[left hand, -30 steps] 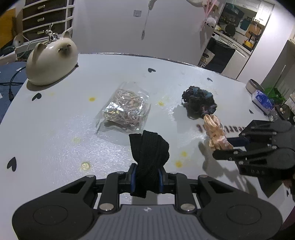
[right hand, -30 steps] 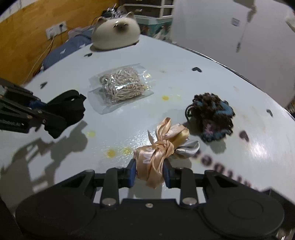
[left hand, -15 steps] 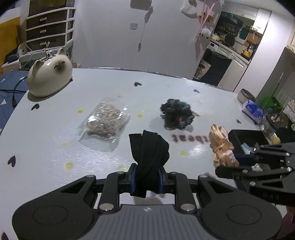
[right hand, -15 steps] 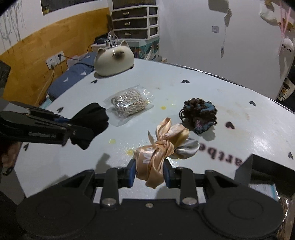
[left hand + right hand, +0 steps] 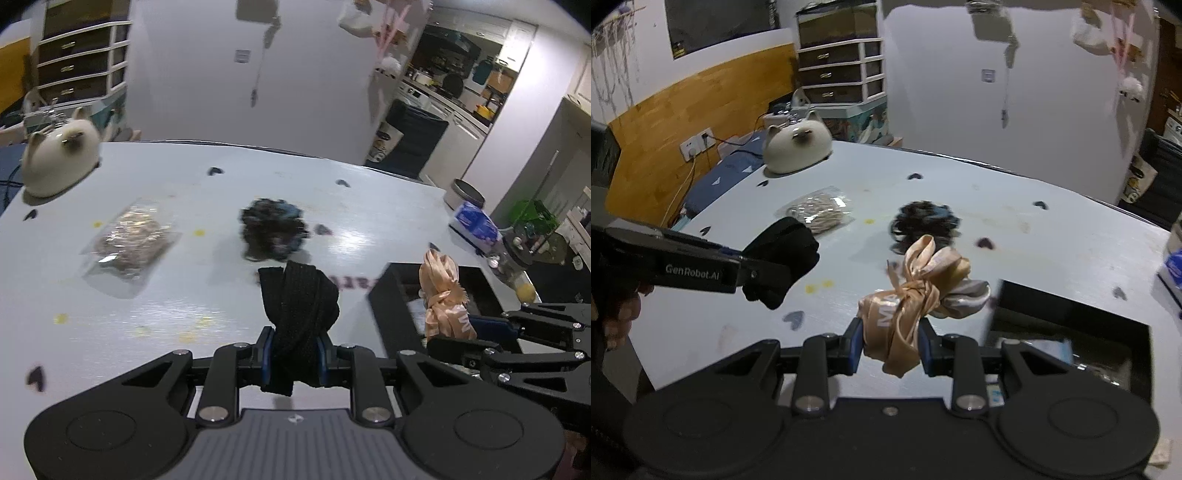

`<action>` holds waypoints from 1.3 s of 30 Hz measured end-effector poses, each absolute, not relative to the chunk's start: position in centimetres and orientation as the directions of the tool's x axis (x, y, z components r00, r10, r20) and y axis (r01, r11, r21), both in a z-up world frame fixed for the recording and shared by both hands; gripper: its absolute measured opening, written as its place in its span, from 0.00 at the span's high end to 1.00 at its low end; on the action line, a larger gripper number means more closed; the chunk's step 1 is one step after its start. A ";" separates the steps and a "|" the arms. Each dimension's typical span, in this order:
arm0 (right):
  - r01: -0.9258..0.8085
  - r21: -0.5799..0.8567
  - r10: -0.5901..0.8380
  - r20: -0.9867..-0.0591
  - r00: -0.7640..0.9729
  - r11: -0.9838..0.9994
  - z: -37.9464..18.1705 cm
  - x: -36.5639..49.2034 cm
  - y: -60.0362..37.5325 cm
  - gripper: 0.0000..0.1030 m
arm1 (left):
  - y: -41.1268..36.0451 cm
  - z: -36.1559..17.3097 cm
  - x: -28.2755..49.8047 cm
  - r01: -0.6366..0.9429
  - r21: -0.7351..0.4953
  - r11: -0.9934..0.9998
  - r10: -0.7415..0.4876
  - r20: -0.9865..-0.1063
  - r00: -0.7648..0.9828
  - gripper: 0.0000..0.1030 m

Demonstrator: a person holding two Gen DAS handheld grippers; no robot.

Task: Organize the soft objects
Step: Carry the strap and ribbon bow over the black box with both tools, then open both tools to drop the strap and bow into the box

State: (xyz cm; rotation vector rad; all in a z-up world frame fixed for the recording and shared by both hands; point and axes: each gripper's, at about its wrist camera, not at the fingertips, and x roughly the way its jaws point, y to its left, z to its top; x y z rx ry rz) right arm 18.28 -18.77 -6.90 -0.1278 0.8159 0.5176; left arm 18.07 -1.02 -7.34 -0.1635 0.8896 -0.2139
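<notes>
Starting left wrist view: left gripper (image 5: 294,357) clamped on black knit band (image 5: 297,314), bottom centre. Right gripper (image 5: 466,332) at lower right, clamped on peach satin bundle (image 5: 443,295) over black box (image 5: 391,306). Dark yarn scrunchie (image 5: 272,233) on table (image 5: 369,221), centre.

Right wrist view: right gripper (image 5: 891,347) pinching peach satin bundle (image 5: 916,295), bottom centre. Left gripper (image 5: 764,273) at left gripping black knit band (image 5: 783,258). Bagged cord (image 5: 820,208) upper left of centre.

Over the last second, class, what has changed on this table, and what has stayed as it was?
Both grippers have lifted and drawn back from the table towards the black box, which has come into view. The left gripper carried the black band along; the right gripper carried the ribbon. Neither let go. The cat, the bag and the dark scrunchie lie where they were.
</notes>
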 end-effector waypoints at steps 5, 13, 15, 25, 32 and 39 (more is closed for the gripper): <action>-0.471 0.092 0.384 -0.723 0.574 0.877 -6.9 18.1 -22.9 0.69 | -5.3 -7.5 18.3 0.133 -0.241 0.961 -0.272 -0.750 0.603 0.76; -0.464 0.089 0.366 -0.750 0.551 0.881 -7.7 18.1 -29.0 0.68 | -11.3 -9.4 19.3 0.116 -0.373 0.921 -0.375 -0.758 0.534 0.76; -0.467 0.071 0.350 -0.763 0.543 0.881 -8.0 18.1 -30.3 0.67 | -12.6 -10.1 19.6 0.107 -0.411 0.905 -0.406 -0.761 0.507 0.76; -0.494 0.058 0.328 -0.813 0.481 0.868 -9.7 19.0 -35.7 0.67 | -17.9 -13.3 22.4 0.035 -0.560 0.828 -0.524 -0.751 0.401 0.76; -0.530 0.005 0.285 -0.847 0.448 0.848 -11.3 19.8 -36.3 0.52 | -19.5 -14.7 22.8 -0.014 -0.591 0.806 -0.548 -0.756 0.359 0.55; -0.499 0.079 0.340 -0.821 0.459 0.863 -10.1 19.3 -37.6 0.59 | -19.8 -14.4 22.5 0.019 -0.576 0.817 -0.543 -0.759 0.360 0.69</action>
